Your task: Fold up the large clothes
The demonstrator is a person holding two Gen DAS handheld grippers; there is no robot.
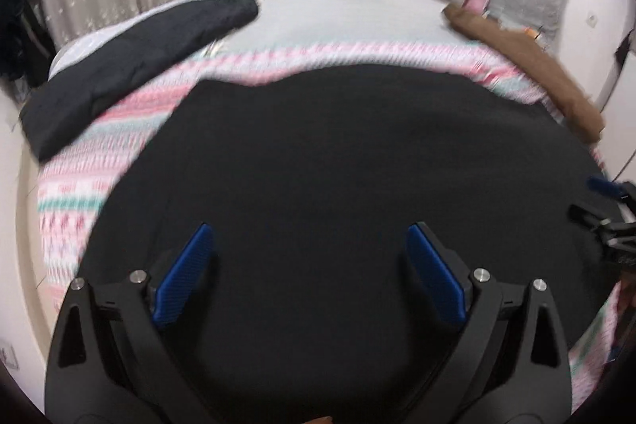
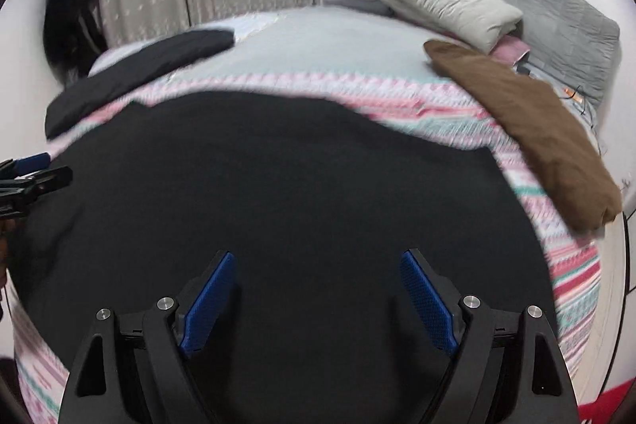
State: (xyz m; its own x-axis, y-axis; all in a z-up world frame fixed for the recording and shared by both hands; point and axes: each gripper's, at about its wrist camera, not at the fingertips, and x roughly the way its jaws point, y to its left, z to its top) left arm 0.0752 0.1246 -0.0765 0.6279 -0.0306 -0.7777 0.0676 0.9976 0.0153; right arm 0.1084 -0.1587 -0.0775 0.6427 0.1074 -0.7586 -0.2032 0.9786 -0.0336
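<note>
Your left tongs (image 1: 308, 265) are wide apart and hold nothing. The big black cloth (image 1: 338, 161) fills the middle and bottom of both views, lying flat on the striped bed (image 1: 71, 193). It looks soft, floppy and light, so it will sag. Pinch it at the edge or corners. Your right tongs (image 2: 316, 295) are wide too, with nothing in them.
</note>
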